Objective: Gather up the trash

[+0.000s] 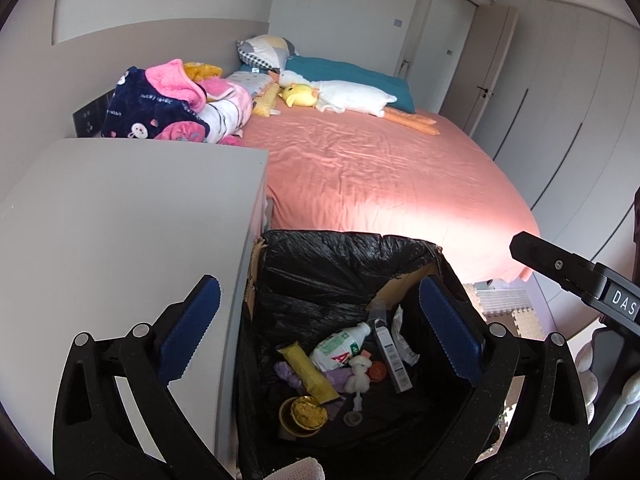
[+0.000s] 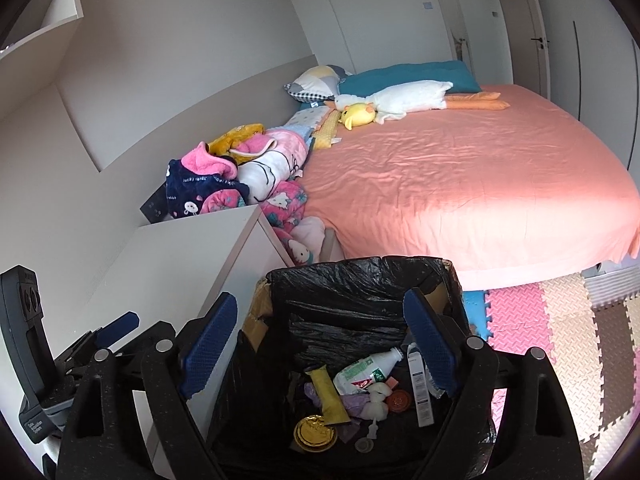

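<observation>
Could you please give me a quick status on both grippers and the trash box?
Left gripper and right gripper: jaws open, empty, both above the trash box. Bottle, yellow wrapper, gold foil cup already inside. Nothing blocking the opening.

Sunlit pink bed (image 2: 460,184), white nightstand (image 1: 120,220), foam-mat floor (image 2: 560,340)

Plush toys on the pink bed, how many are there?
2: a long white plush goose along the teal pillow, and a small yellow plush chick against its neck. Others may hide in the blanket pile.
</observation>
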The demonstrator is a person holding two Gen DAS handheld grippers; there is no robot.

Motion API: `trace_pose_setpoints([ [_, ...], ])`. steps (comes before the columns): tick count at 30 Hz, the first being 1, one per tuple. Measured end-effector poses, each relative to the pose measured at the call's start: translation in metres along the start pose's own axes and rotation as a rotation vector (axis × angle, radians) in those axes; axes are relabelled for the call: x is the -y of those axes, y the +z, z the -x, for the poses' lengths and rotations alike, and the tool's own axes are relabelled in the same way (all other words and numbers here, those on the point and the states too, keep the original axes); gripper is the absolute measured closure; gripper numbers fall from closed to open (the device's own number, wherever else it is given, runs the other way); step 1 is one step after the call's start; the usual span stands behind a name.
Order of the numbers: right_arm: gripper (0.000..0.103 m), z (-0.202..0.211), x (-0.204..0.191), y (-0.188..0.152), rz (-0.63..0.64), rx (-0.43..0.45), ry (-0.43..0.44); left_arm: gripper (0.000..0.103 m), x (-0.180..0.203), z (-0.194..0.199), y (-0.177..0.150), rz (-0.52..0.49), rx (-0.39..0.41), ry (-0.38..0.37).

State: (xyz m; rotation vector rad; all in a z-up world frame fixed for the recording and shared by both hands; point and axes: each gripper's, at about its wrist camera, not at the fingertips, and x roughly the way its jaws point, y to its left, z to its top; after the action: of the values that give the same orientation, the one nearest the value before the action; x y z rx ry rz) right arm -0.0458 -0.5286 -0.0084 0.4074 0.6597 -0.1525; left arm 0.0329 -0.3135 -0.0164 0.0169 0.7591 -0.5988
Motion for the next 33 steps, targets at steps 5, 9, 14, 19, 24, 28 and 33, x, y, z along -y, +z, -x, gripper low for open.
trace_pose_setpoints([
  [5, 0.018, -0.0002, -0.0022, 0.0004, 0.006, -0.003, 0.000, 0.007, -0.0011, 0.0039, 0.0018, 0.001, 0.016, 0.006],
  [9, 0.018, -0.0004, -0.0031, 0.0001, 0.006, -0.003, -0.001, 0.007, -0.0007, 0.0042, 0.0028, -0.007, 0.020, 0.013],
  [14, 0.018, -0.0007, -0.0034, 0.0000, 0.007, -0.003, 0.000, 0.007, 0.0015, 0.0046, 0.0015, -0.024, 0.019, 0.010],
  [19, 0.018, -0.0006, -0.0032, -0.0001, 0.007, -0.004, -0.001, 0.007, 0.0011, 0.0036, 0.0026, -0.022, 0.012, 0.006],
  [24, 0.018, -0.0007, -0.0034, -0.0001, 0.008, -0.003, -0.001, 0.007, -0.0007, 0.0023, 0.0028, -0.014, 0.005, 0.004],
  [28, 0.018, -0.0009, -0.0035, -0.0001, 0.007, -0.003, -0.001, 0.007, 0.0009, 0.0024, 0.0028, -0.022, 0.002, 0.007],
  [33, 0.018, -0.0026, -0.0032, -0.0015, 0.009, -0.006, -0.004, 0.007, 0.0021, 0.0030, 0.0035, -0.032, 0.001, 0.001],
])
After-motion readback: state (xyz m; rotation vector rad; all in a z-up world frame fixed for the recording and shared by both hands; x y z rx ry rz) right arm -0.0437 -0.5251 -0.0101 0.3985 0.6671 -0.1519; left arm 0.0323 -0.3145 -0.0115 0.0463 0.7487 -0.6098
